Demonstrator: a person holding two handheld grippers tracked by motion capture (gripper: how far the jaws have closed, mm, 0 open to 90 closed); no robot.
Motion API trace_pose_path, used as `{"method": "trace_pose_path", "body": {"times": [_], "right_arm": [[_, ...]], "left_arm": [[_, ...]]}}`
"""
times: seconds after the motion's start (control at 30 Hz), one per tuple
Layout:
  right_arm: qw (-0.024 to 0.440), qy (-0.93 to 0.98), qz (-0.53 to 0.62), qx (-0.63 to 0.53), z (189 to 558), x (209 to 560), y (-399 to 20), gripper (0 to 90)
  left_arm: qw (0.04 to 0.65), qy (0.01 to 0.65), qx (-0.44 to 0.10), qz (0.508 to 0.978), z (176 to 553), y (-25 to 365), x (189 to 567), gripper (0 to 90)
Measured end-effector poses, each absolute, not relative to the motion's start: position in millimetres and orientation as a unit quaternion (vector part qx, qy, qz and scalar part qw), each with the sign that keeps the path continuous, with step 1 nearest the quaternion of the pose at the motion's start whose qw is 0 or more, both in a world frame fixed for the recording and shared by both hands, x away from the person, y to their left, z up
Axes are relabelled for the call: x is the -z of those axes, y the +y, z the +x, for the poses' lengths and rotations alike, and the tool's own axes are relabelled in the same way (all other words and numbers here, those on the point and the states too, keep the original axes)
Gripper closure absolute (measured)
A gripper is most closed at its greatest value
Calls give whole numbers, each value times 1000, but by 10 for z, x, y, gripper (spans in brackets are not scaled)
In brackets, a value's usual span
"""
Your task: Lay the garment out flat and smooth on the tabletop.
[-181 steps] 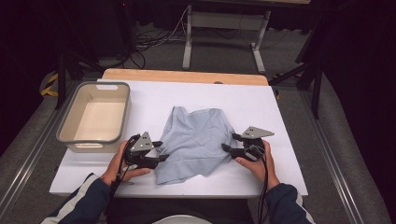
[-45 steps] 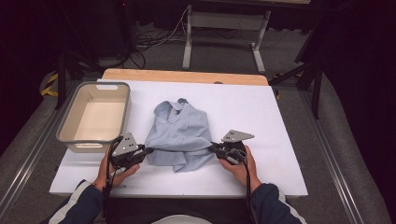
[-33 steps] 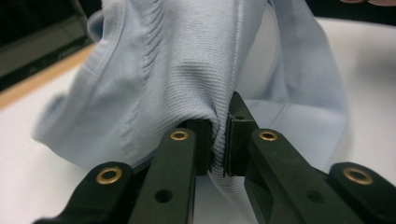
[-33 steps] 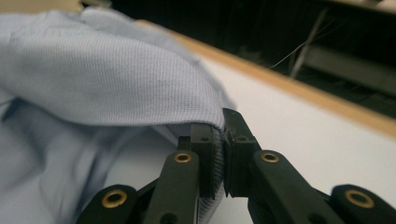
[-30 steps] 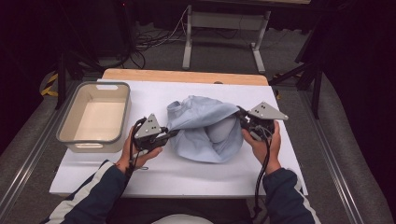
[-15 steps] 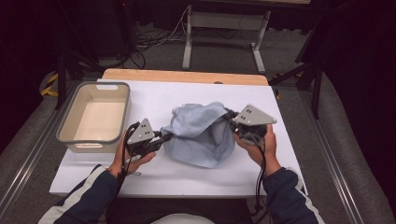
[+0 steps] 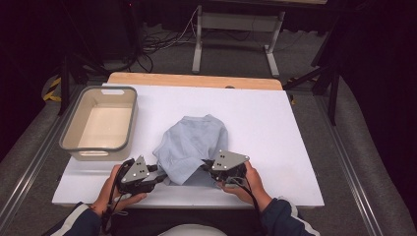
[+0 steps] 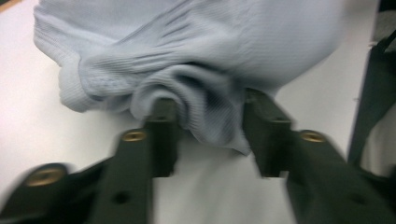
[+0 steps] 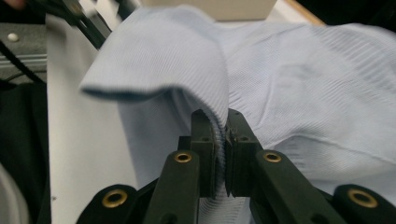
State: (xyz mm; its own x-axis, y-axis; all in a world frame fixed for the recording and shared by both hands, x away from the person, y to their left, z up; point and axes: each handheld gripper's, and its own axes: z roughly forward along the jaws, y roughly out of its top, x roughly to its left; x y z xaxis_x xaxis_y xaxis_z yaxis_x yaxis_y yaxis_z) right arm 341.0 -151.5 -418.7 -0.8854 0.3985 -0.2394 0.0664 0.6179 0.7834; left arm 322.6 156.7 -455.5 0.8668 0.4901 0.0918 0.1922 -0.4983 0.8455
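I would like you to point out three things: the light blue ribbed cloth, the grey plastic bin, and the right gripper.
light blue ribbed cloth point(image 7: 194, 142): high view, middle of its folded top.
grey plastic bin point(image 7: 124, 120): high view, its right rim.
right gripper point(image 9: 223, 135): right gripper view, between the fingertips that pinch the cloth.

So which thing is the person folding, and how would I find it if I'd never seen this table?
Find the big white table, with a grey tub on its left side. Beside the tub, near the front edge, lies the light blue shirt, a soft crumpled heap between the two black grippers. It is the only cloth thing and the only blue thing there.
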Motion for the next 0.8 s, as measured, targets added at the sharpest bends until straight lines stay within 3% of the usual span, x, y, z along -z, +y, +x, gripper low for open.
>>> {"method": "trace_pose_path", "body": {"times": [0.17,0.37,0.5,0.6,0.7,0.8], "right_arm": [[181,891,129,-397,3393,4312,-1484,844],[163,903,112,-381,3367,4454,-1417,821],[152,900,122,-390,3374,4452,-1474,794],[146,897,120,-399,3366,4436,-1528,708],[147,888,123,-418,3358,4364,-1612,516],[155,875,137,-438,3395,4234,-1762,449]], "left_arm": [[504,211,-166,821,3306,1661,4394,373],[504,232,-171,814,3756,1484,4266,265],[483,273,-135,821,4120,1366,4404,223],[470,274,-99,833,4219,1309,4536,273],[447,268,-89,849,4245,1267,4628,337],[446,269,-78,850,4266,1282,4671,432]]}}
